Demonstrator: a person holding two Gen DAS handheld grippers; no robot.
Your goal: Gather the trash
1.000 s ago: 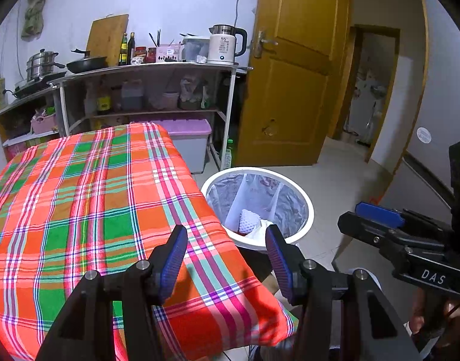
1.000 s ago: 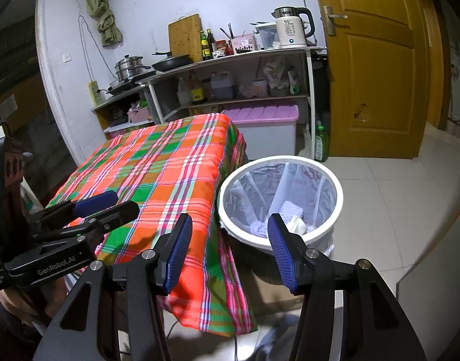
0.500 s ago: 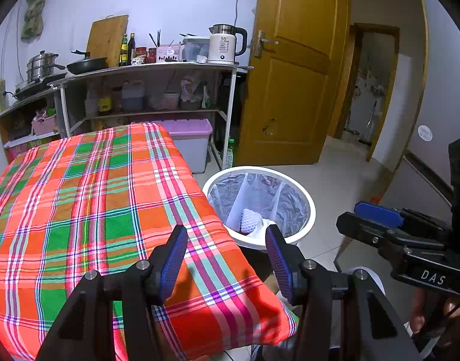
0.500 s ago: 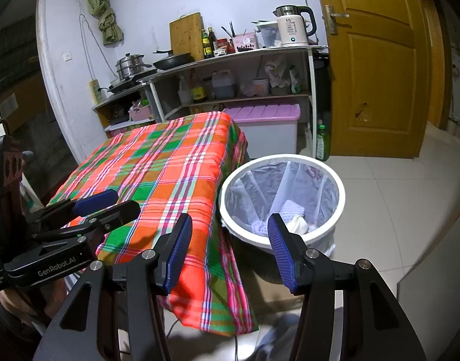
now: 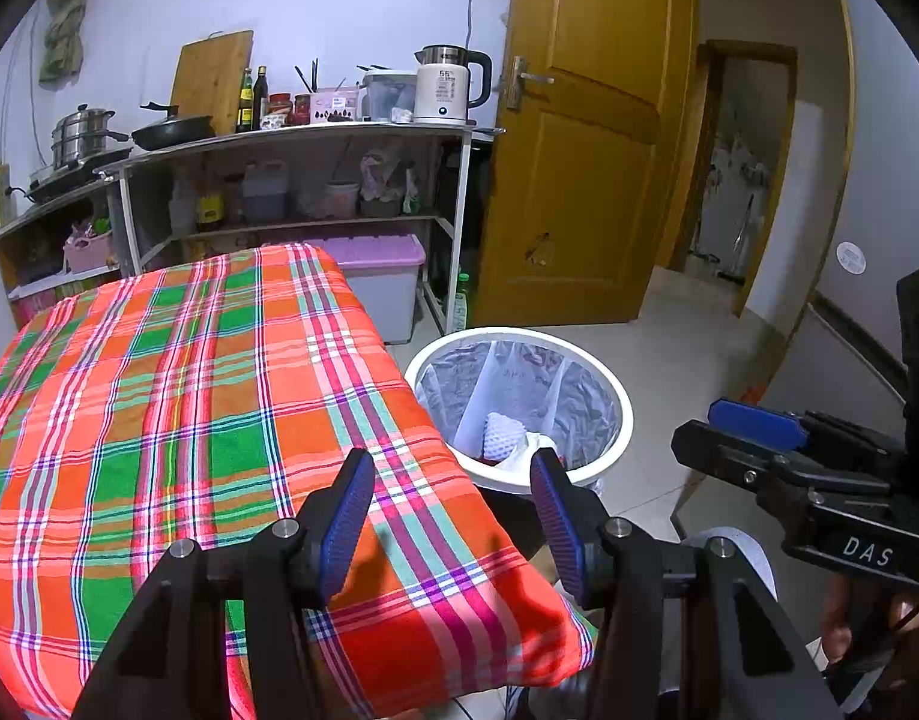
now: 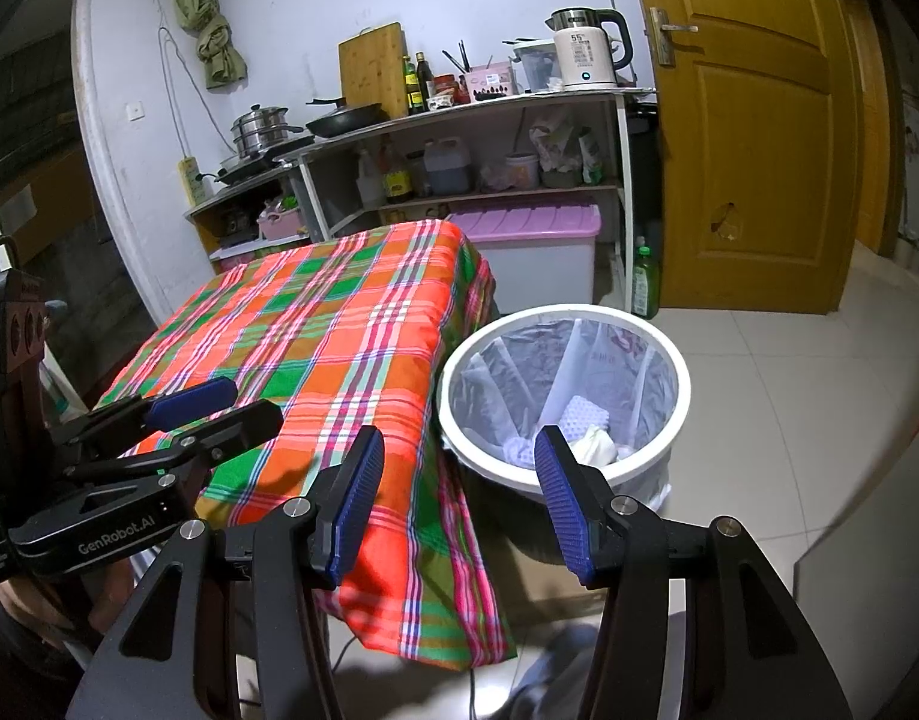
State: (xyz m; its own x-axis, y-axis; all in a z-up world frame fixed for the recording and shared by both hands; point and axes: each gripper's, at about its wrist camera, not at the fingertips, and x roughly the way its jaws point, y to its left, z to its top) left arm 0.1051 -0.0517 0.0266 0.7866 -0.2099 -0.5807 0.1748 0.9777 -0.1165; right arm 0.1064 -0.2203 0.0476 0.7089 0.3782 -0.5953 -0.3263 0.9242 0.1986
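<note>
A white round trash bin [image 5: 615,396] with a clear liner stands on the floor right of the table; it also shows in the right wrist view [image 6: 678,360]. White crumpled trash [image 5: 504,429] lies inside it, seen too in the right wrist view [image 6: 585,420]. My left gripper [image 5: 453,510] is open and empty above the near right corner of the plaid-covered table [image 5: 159,408]. My right gripper [image 6: 459,492] is open and empty, held above the table's edge [image 6: 315,336] and the bin. Each gripper shows in the other's view, the right one [image 5: 753,438] and the left one [image 6: 201,408].
A metal shelf unit [image 5: 291,138] with kettle, pans and bottles stands behind the table, a purple-lidded storage box [image 5: 381,282] under it. A wooden door [image 5: 573,180] is at the back right. Tiled floor [image 6: 789,360] lies right of the bin.
Both grippers have stayed open and empty. Both views have shifted only slightly; the bin and table sit marginally farther away.
</note>
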